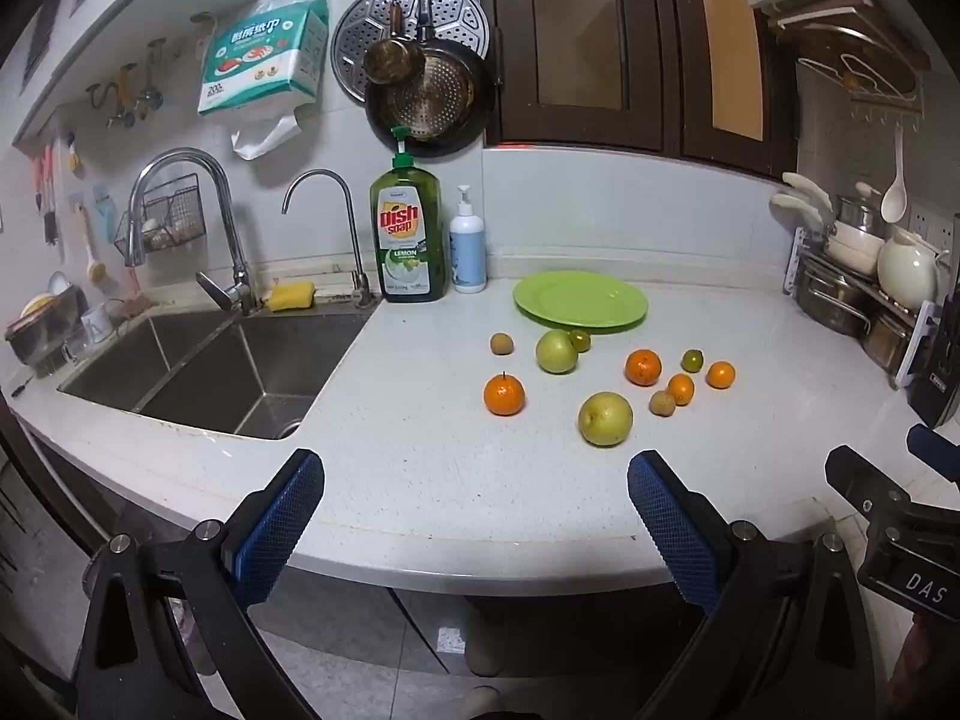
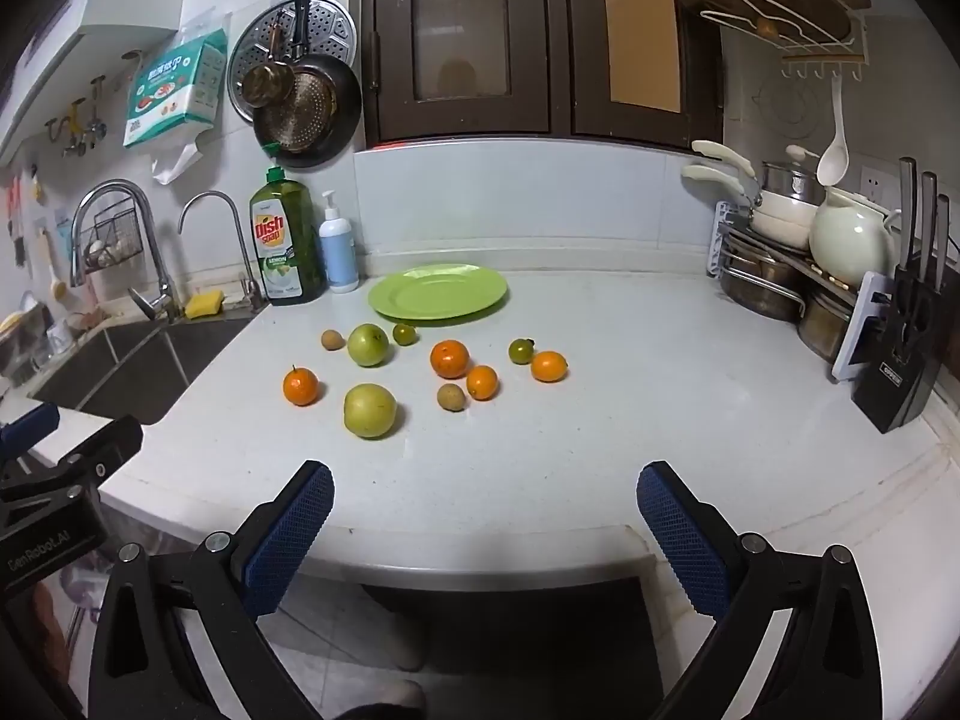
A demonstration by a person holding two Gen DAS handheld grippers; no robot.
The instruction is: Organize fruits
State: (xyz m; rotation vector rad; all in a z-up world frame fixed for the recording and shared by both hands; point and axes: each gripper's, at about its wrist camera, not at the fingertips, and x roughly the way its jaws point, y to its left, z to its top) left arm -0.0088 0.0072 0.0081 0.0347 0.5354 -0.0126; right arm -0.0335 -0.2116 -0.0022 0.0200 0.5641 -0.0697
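Off the surface's near edge, the left tongs (image 1: 474, 516) and right tongs (image 2: 485, 519) hung wide apart, empty, aimed at loose fruits (image 2: 370, 410) mid-surface; the green plate (image 2: 438, 292) waited empty near the back edge, likely their destination.

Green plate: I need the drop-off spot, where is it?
The green plate sits at the counter's back, right of the dish soap bottle, just behind the scattered fruit.

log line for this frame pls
stage: pre-grasp | left hand-held gripper: open, empty | right hand-held gripper: open, empty | green plate: bare | fruits: loose on counter
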